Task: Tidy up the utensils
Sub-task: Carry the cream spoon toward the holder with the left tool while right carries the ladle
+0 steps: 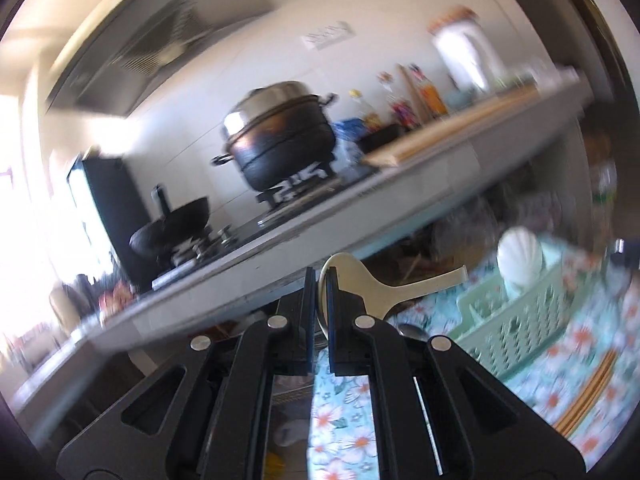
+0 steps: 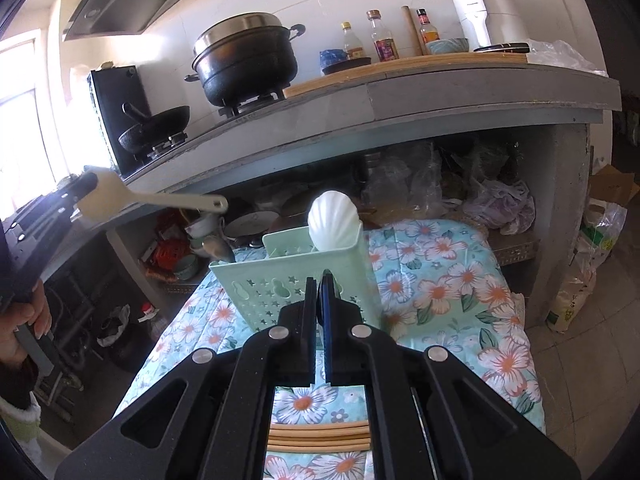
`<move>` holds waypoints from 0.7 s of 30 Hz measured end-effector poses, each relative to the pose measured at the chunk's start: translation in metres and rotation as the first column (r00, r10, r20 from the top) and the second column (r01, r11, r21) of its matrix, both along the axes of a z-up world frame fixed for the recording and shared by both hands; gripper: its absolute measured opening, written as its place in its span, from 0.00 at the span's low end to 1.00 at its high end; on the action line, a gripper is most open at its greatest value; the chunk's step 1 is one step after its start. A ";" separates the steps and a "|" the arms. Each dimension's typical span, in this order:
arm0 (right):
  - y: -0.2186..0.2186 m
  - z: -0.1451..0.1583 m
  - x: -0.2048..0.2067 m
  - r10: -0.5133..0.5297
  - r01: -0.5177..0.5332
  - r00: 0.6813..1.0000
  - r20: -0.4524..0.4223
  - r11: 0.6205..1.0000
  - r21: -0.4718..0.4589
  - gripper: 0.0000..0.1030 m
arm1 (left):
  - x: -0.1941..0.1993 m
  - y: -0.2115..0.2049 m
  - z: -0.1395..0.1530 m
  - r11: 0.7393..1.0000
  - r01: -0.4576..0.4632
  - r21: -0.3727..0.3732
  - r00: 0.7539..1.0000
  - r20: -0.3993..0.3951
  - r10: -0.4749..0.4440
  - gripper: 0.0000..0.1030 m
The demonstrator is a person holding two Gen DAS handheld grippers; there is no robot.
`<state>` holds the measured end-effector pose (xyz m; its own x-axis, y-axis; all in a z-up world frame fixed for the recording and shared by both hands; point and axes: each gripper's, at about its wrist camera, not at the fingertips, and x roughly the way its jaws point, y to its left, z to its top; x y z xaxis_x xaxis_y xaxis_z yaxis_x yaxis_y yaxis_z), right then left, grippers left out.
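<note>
Floral cloth [image 2: 448, 280]: caddy [image 2: 280, 280] at our 12 o'clock. Left gripper [image 1: 321, 276] clamps spoon [image 1: 360, 284] for transfer; right gripper [image 2: 321, 284] pinched together, seemingly empty.

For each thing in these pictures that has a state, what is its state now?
Left gripper: shut on the beige rice paddle, held up in the air.
Beige rice paddle: gripped at its blade, handle pointing sideways.
Right gripper: jaws nearly together, nothing seen between them.
Green basket: upright on the floral cloth.
White scoop: standing in the basket.
Chopsticks: lying on the cloth.
Black pot: lid on, on the stove.
</note>
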<state>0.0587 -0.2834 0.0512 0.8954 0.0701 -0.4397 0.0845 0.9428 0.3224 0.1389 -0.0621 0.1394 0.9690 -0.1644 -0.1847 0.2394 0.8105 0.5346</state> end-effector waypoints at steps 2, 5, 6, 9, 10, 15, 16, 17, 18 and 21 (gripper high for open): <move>-0.002 -0.001 0.000 0.000 0.000 1.000 -0.002 1.000 0.004 0.03 | 0.004 -0.012 -0.007 0.997 0.019 0.077 1.000 -0.010 -0.019 0.03; -0.002 -0.001 0.000 0.001 -0.001 1.000 0.003 1.000 0.006 0.03 | 0.016 -0.029 -0.018 0.979 0.028 0.200 0.999 -0.042 -0.020 0.03; -0.002 0.000 0.000 0.001 -0.001 1.000 0.006 1.000 0.006 0.03 | 0.022 -0.035 -0.023 0.972 0.028 0.234 0.998 -0.060 -0.014 0.03; -0.002 0.000 0.001 0.004 -0.004 1.000 0.010 1.000 0.007 0.03 | 0.033 -0.045 -0.032 0.956 0.026 0.293 0.997 -0.083 -0.002 0.03; -0.002 -0.001 0.001 0.005 -0.005 1.000 0.009 1.000 0.007 0.03 | 0.036 -0.049 -0.034 0.949 0.027 0.314 0.996 -0.087 0.001 0.03; -0.004 -0.004 0.002 0.005 -0.005 1.000 0.006 1.000 0.018 0.03 | 0.051 -0.066 -0.042 0.916 0.043 0.399 0.991 -0.132 0.011 0.04; -0.004 -0.004 0.002 0.005 -0.005 1.000 0.005 1.000 0.020 0.03 | 0.053 -0.067 -0.043 0.914 0.045 0.403 0.990 -0.139 0.012 0.04; -0.004 -0.004 0.002 0.004 -0.004 1.000 0.005 1.000 0.021 0.03 | 0.056 -0.071 -0.044 0.911 0.052 0.409 0.988 -0.156 0.014 0.04; -0.005 -0.005 0.002 0.003 -0.003 1.000 0.004 1.000 0.021 0.03 | 0.060 -0.073 -0.044 0.912 0.061 0.406 0.983 -0.183 0.016 0.04; -0.006 -0.007 0.002 -0.001 0.001 1.000 0.000 1.000 0.027 0.03 | 0.068 -0.076 -0.042 0.930 0.079 0.359 0.968 -0.250 0.014 0.07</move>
<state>0.0605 -0.2897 0.0442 0.8956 0.0811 -0.4373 0.0850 0.9339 0.3473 0.2066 -0.1382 0.0971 0.8811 -0.0716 -0.4675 0.4232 0.5607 0.7117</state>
